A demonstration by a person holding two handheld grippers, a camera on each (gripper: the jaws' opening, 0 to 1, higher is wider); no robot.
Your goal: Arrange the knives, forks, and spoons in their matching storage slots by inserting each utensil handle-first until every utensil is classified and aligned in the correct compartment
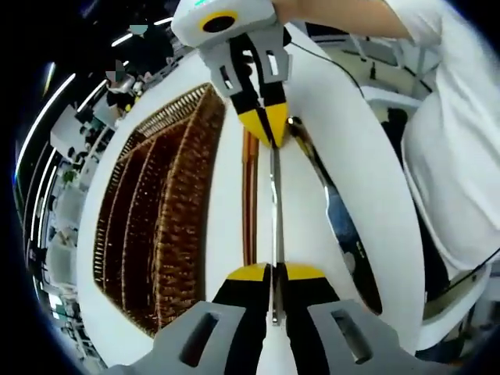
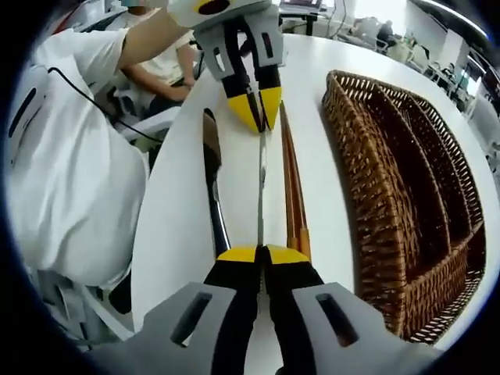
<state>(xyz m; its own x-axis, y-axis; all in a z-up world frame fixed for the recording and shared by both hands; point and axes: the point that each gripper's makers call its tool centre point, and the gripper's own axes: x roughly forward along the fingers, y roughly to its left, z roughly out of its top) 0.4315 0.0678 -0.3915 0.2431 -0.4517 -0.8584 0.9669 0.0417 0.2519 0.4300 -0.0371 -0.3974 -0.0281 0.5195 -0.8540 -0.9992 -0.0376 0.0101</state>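
Here, both grippers — left gripper, right gripper — clamp opposite ends of 1 slim utensil above the white table, beside the wicker tray; ceiling strip lights glow behind.

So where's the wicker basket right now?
The wicker basket sits on the white table, left of the utensils in the left gripper view; in the right gripper view it lies to their right, beside the wooden handle.
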